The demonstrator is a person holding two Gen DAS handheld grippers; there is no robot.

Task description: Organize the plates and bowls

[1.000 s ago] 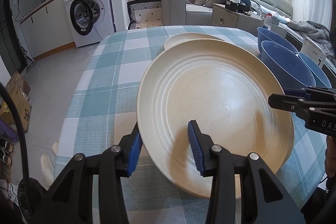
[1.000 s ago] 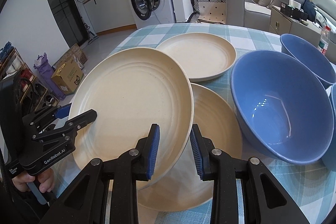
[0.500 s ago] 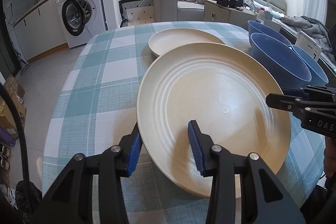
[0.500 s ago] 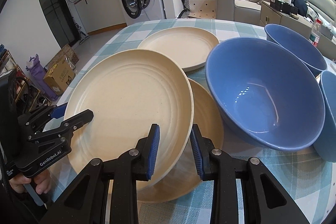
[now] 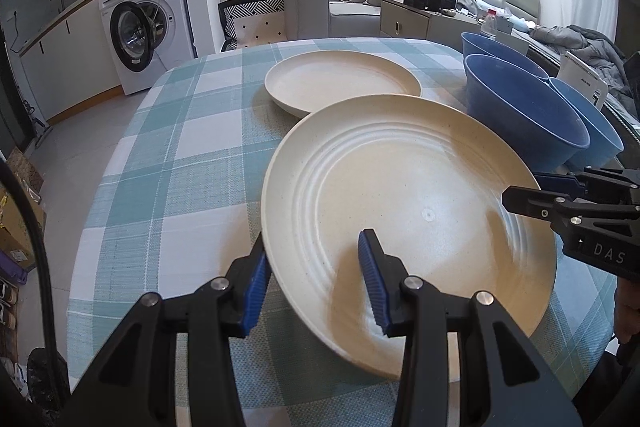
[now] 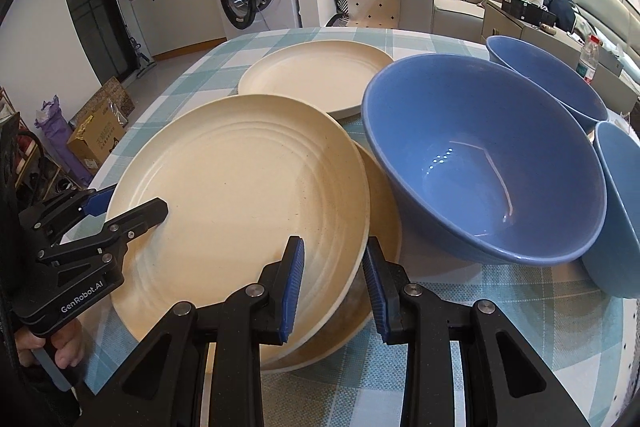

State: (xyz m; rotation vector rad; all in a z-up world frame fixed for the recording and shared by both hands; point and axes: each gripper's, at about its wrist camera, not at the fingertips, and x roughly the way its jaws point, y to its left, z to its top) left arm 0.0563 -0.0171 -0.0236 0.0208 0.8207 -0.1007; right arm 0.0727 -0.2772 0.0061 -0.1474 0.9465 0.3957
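I have the cream plate gripped on two sides: my left gripper clamps its near-left rim, my right gripper its right rim. It tilts, its right edge over a second cream plate lying on the table. A third plate sits toward the far edge. I count three plates and three blue bowls along the right edge.

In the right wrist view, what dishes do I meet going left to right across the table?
Held cream plate → cream plate beneath it → large blue bowl → light blue bowl at the right edge. The far cream plate and far blue bowl overlap these, so they are left out.
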